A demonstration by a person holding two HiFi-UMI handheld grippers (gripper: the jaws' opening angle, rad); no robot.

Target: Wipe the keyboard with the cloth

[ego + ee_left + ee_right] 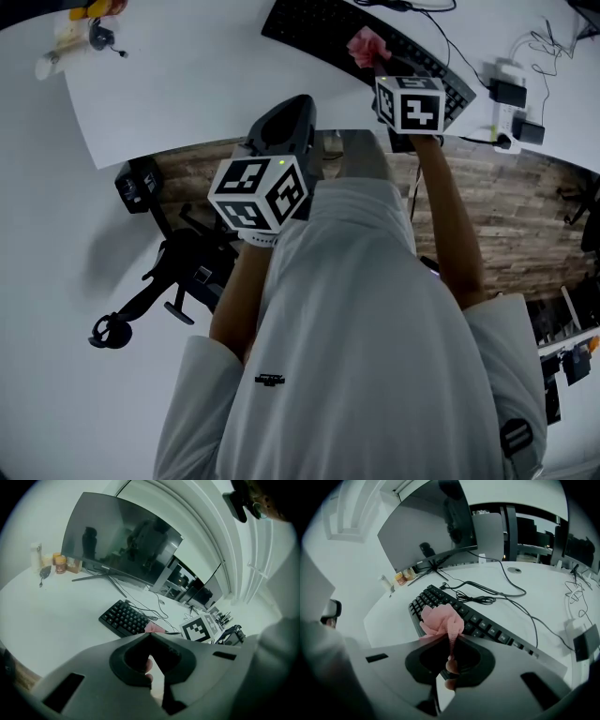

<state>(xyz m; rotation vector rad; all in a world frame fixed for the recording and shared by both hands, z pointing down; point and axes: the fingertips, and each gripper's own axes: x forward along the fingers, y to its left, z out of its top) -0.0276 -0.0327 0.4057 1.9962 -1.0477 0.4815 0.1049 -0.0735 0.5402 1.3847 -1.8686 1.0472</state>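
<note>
The right gripper (450,638) is clamped on a crumpled pink cloth (442,620), its ruffled bunch over the black keyboard (490,626) near the desk's (386,613) front edge, while the left gripper (149,637) hangs off the desk, jaws together, empty.

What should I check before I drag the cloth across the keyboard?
1. Cloth gripped: the right gripper has its jaws closed on the pink cloth, which bunches out ahead of them. Ok.
2. Cloth lined up: the bunch sits over the keys of the keyboard. Ok.
3. Cloth pressing on the keys: cannot tell.
4. Stroke path: the loose cable lies on the desk behind the keyboard, off the keys. Ok.
5. Left gripper: jaws together with nothing between them, held back from the keyboard. Ok.
</note>
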